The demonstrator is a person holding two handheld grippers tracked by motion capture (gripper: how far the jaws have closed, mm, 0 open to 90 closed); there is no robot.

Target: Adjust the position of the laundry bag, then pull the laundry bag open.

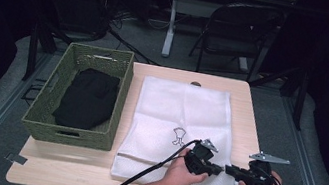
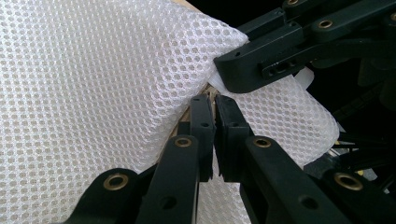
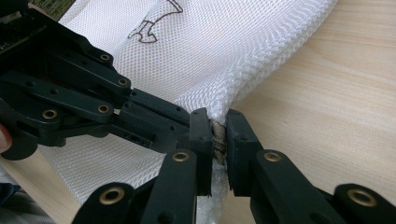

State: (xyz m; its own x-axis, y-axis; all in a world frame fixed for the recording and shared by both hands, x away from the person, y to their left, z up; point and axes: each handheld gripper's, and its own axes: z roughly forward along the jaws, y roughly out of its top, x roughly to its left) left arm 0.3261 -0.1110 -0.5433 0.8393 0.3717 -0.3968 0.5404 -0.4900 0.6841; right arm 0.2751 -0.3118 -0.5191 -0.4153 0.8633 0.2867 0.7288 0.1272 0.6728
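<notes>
A white mesh laundry bag [image 1: 177, 125] with a small dark logo lies flat on the light wooden table [image 1: 249, 117]. Both grippers meet at its near right corner. My left gripper [image 1: 214, 170] is shut on a thin fold of the mesh, seen up close at the left gripper [image 2: 215, 106]. My right gripper [image 1: 229, 170] faces it from the right. In the right gripper view, the right gripper [image 3: 218, 128] has its jaws closed on the bag's seamed edge, where a brownish zipper-like strip shows between the pads. The mesh bag [image 3: 224, 51] is bunched and lifted slightly there.
A green woven basket [image 1: 121, 95] stands left of the bag and holds a black garment [image 1: 86, 97]. A dark folding chair [image 1: 236, 31] and a desk leg stand beyond the table's far edge. Bare wood lies to the right of the bag.
</notes>
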